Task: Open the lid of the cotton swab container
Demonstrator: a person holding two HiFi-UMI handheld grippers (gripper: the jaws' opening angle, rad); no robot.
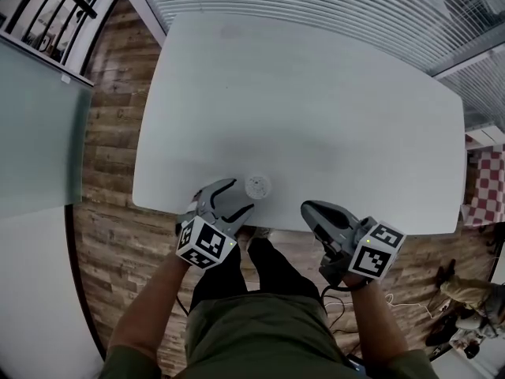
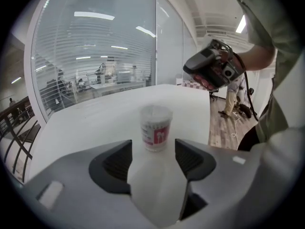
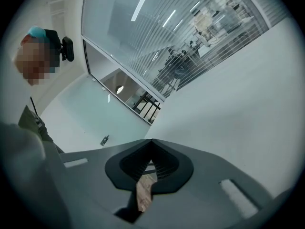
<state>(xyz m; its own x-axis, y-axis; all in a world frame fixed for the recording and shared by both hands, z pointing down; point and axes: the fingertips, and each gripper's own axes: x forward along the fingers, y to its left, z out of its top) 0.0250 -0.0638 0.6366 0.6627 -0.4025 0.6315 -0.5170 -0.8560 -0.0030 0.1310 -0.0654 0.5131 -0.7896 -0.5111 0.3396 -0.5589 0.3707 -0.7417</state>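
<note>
- The cotton swab container stood upright on the white table, close to the table's near edge and a little left of its middle.
- It was a small round tub with clear walls, slightly wider at the top than at the base.
- In the left gripper view the cotton swab container showed a label round its lower half, with a red panel bearing white swab shapes and small print too fine to read.
- Its pale, translucent lid sat flat on the rim, closed, with a faint raised cross on top.
- From the head view the lid read as a whitish disc against the table.
- The left gripper lay low at the table's near edge with its jaws spread wide.
- In its own view the left gripper had the container just beyond its fingertips, in line with the gap; neither pad touched it.
- The right gripper was at the near edge, to the right of the container and clear of it.
- Its own view showed the right gripper with its jaws pressed together and nothing between them.
- The table carried nothing else near the tub; wood plank floor showed to its left.
</note>
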